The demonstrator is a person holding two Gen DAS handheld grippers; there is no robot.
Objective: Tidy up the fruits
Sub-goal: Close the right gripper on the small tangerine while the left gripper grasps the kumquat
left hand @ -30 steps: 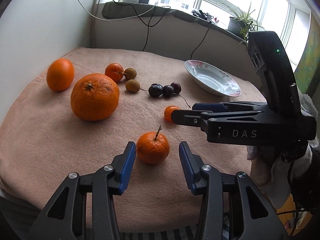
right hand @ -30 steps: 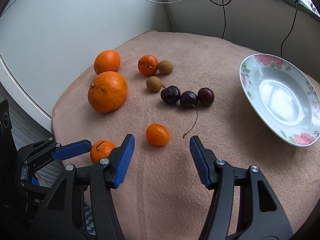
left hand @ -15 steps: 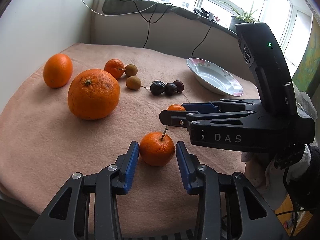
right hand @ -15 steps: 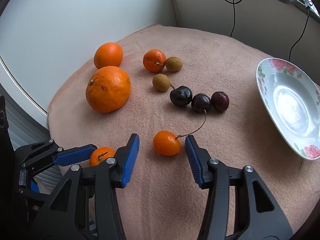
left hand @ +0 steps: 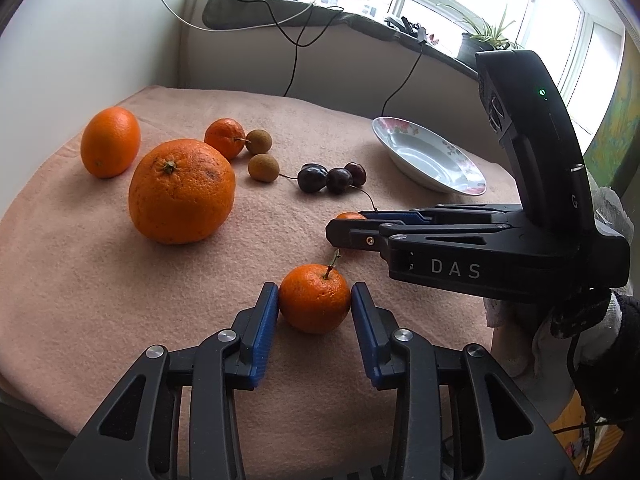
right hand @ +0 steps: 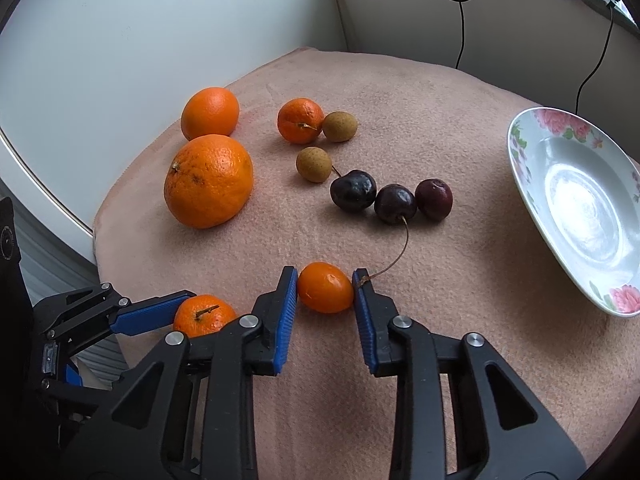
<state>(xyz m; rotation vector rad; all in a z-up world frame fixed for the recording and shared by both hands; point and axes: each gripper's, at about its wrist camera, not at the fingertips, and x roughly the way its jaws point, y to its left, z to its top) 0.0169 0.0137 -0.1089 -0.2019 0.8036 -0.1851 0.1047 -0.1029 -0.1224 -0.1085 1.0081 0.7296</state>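
My left gripper point(left hand: 315, 302) is shut on a small stemmed mandarin point(left hand: 315, 298) that rests on the pink cloth point(left hand: 100, 300); it also shows in the right wrist view point(right hand: 204, 316). My right gripper point(right hand: 325, 288) is shut on a kumquat point(right hand: 325, 287) on the cloth; in the left wrist view only the kumquat's top point(left hand: 350, 216) shows behind the right gripper's fingers point(left hand: 360, 236). A cherry stem touches the right pad. A floral white plate point(right hand: 520, 168) stands at the right, empty.
On the cloth lie a large orange point(right hand: 208, 180), a smaller orange point(right hand: 210, 112), another mandarin point(right hand: 300, 120), two longans point(right hand: 314, 164), and three dark cherries point(right hand: 394, 202). A wall is at the left; a cabled windowsill ledge point(left hand: 320, 16) is behind.
Both grippers moved forward and closed: the left onto the stemmed mandarin, the right onto the kumquat. Both fruits still rest on the cloth.
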